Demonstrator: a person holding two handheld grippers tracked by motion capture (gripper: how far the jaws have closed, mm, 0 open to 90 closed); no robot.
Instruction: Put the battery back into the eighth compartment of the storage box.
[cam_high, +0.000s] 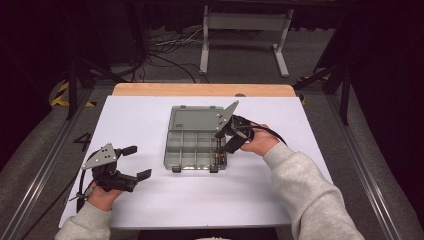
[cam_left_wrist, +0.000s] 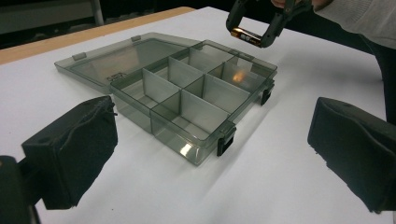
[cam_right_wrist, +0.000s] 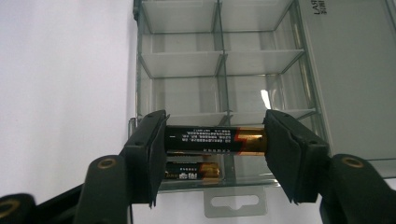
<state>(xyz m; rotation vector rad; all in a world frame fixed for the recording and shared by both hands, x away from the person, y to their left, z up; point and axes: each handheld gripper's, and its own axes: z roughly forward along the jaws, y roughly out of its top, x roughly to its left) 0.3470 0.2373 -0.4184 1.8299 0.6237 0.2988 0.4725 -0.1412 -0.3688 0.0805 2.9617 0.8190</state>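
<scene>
A battery (cam_right_wrist: 215, 139) is squeezed end to end between the two jaws of the right gripper (cam_right_wrist: 215, 149); it is black with a gold end, and it hangs just above the box (cam_right_wrist: 224, 84); right under it, inside the box part nearest this gripper, lies a second battery (cam_right_wrist: 191, 171); the box is clear grey plastic with little walls that split it into parts, and its lid (cam_right_wrist: 350, 79) lies open flat, off to the right of the gripper. The left gripper (cam_left_wrist: 210, 158) is wide open and holds nothing; the box (cam_left_wrist: 187, 93) sits ahead of it on the white table (cam_left_wrist: 280, 186); past the box, the right gripper (cam_left_wrist: 257, 28) hangs with its battery (cam_left_wrist: 246, 36).
</scene>
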